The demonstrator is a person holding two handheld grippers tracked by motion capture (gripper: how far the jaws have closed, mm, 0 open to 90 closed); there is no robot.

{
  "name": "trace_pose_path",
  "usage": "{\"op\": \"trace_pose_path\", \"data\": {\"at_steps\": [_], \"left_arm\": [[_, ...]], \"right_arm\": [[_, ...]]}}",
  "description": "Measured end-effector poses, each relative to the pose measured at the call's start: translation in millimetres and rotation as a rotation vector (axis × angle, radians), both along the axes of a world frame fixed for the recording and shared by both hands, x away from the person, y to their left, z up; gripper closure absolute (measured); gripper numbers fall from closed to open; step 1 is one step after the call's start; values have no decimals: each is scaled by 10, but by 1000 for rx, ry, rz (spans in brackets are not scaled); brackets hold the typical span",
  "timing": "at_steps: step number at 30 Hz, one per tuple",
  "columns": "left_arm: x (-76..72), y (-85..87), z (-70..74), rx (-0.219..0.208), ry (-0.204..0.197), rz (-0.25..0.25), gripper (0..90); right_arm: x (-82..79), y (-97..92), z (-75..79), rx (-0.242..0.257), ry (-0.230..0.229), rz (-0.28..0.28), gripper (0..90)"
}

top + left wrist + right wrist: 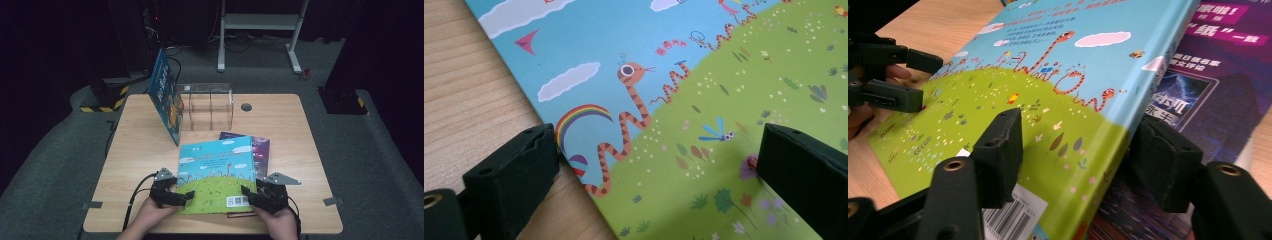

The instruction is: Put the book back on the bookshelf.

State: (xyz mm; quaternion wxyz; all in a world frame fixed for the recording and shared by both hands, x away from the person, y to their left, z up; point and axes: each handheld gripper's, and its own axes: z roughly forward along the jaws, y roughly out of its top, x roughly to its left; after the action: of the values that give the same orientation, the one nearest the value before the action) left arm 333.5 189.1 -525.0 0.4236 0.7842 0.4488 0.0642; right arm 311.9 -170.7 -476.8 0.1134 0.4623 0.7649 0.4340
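scene: wooden bench point(140, 150), picture book point(217, 172) lying flat near the front edge, taken as landmark
picture book: blue sky and green hill cover with striped snakes, barcode at its near right corner, cover facing up
purple book point(260, 147): lies under the picture book, sticks out past its right and far edge
standing book point(165, 97): upright and tilted, beyond the picture book's far left corner, leaning at the clear box
clear box point(210, 105): open plastic divider box, beyond the picture book's far edge, touching the standing book
left hand-held gripper point(182, 196): at the picture book's near left corner; jaws apart, one over bare wood just off the left edge, the other over the green cover point(704, 150); not pressing on it
right hand-held gripper point(248, 192): at the picture book's near right corner; jaws straddle the right edge point(1083, 150), one on top of the cover near the barcode, the other at the outer side above the purple book point(1198, 100); apart, not yet clamped as far as can be seen
hands: one behind each gripper at the front edge of the bench
grommet point(246, 106): round hole in the bench beyond the picture book, right of the clear box
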Motion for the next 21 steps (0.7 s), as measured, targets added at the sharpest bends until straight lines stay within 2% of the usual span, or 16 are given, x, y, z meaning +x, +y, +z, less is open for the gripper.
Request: {"op": "trace_pose_path", "data": {"at_steps": [9,10,21], "left_arm": [[8,-5,-2,1,-4,-8,23],[14,-3,-1,11,-9,-13,20],[37,-10,-5,-16,4,-4,0]], "right_arm": [[-23,-22,-2,3,-19,12,410],[-27,-23,0,3,-18,12,412],[-85,-4,41,-2,-53,11,414]]}}
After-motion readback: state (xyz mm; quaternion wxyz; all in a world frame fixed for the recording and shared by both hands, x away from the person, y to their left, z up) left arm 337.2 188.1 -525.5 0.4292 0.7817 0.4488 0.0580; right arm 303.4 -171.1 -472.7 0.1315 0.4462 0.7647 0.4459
